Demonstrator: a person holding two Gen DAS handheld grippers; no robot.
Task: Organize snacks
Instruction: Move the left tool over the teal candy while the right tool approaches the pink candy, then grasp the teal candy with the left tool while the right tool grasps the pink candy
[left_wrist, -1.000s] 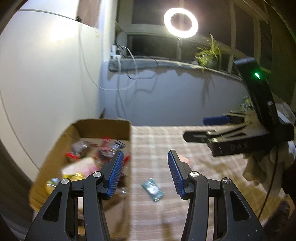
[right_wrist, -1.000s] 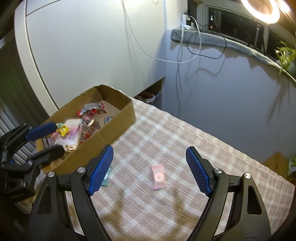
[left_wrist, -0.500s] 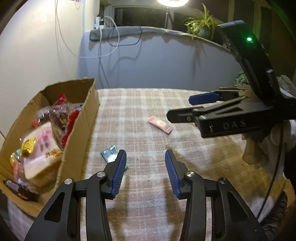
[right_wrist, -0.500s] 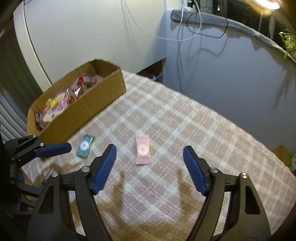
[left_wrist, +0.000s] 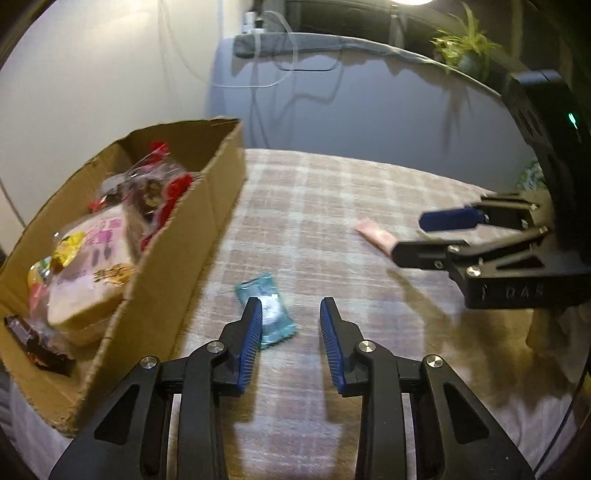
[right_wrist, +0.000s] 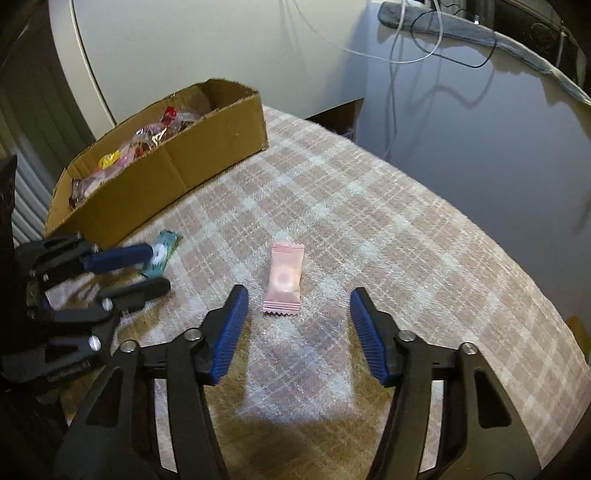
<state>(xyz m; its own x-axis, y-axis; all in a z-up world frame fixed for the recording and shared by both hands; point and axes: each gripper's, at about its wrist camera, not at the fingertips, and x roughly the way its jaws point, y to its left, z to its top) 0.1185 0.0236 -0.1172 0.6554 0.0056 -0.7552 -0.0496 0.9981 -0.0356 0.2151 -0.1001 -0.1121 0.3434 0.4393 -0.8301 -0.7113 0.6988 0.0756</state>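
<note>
Reaching for two loose snacks at once, you have each gripper lined up on its own target. Your left gripper (left_wrist: 290, 334) has its jaws apart, with the teal candy (left_wrist: 271, 314) lying on the desk (left_wrist: 332, 206) just ahead, nearer the left jaw and angled across the gap. Your right gripper (right_wrist: 299, 326) is spread wider, and the pink candy (right_wrist: 284, 278) lies ahead between the jaws, long axis pointing away from you. The cardboard box (left_wrist: 173, 258) sits to the left, so the teal piece likely has the shorter trip.
</note>
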